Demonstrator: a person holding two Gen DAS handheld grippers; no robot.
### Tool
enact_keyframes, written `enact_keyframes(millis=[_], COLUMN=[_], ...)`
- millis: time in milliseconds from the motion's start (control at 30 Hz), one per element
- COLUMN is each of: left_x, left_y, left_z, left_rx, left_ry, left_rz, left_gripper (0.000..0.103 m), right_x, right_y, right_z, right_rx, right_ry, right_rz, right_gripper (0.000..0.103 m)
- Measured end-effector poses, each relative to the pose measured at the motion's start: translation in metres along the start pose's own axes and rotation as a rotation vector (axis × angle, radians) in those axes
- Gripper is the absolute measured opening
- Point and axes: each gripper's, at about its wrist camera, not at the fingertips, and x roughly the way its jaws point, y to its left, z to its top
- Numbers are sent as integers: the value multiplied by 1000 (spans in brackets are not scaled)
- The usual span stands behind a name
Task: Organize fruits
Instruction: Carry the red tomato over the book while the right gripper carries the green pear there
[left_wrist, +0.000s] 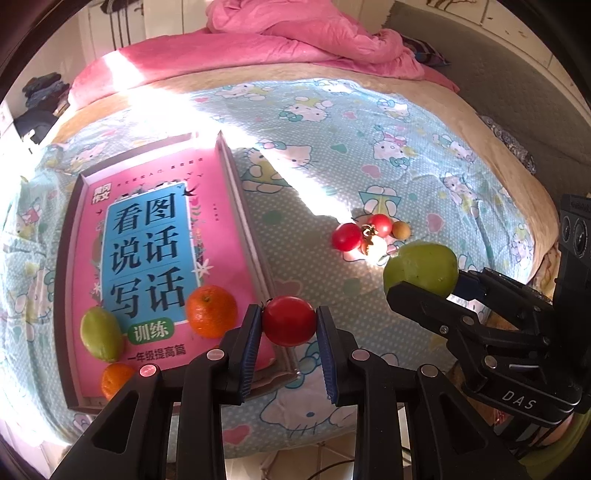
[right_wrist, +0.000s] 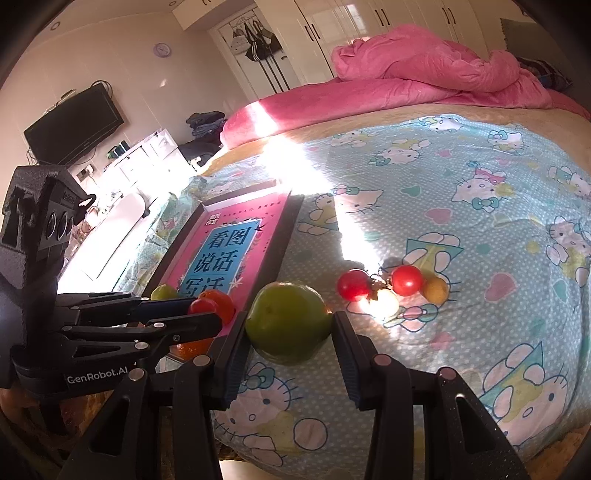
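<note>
My left gripper (left_wrist: 289, 323) is shut on a red tomato (left_wrist: 289, 320), held above the bed by the tray's right rim. My right gripper (right_wrist: 290, 338) is shut on a large green fruit (right_wrist: 288, 322), lifted off the sheet; the same green fruit (left_wrist: 421, 267) shows in the left wrist view. A dark tray (left_wrist: 240, 199) holds a pink book (left_wrist: 147, 236) with a small green fruit (left_wrist: 101, 334), an orange (left_wrist: 211, 311) and a second orange (left_wrist: 114, 378) on it. On the sheet lie two red tomatoes (right_wrist: 354, 284), (right_wrist: 406, 280), a pale fruit (right_wrist: 386, 301) in glare and a small yellow fruit (right_wrist: 436, 289).
A blue cartoon-print sheet (right_wrist: 461, 206) covers the bed. A bunched pink quilt (right_wrist: 424, 66) lies at the far end. Left of the bed stand a television (right_wrist: 74, 123), a white cabinet (right_wrist: 147, 155) and wardrobes (right_wrist: 369, 26). A bright sun stripe (right_wrist: 332, 206) crosses the sheet.
</note>
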Motion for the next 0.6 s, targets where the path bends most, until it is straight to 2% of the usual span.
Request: enact_keyframes(millis=[600], left_x=[-24], left_y=[59], left_z=[-3], left_rx=[-141], left_ry=[-56], left_rz=[22], left_gripper=[31], right_x=[-1], right_y=[23], right_z=[1], right_rx=[-24], right_ry=[-1], right_rz=[31], right_gripper=[45])
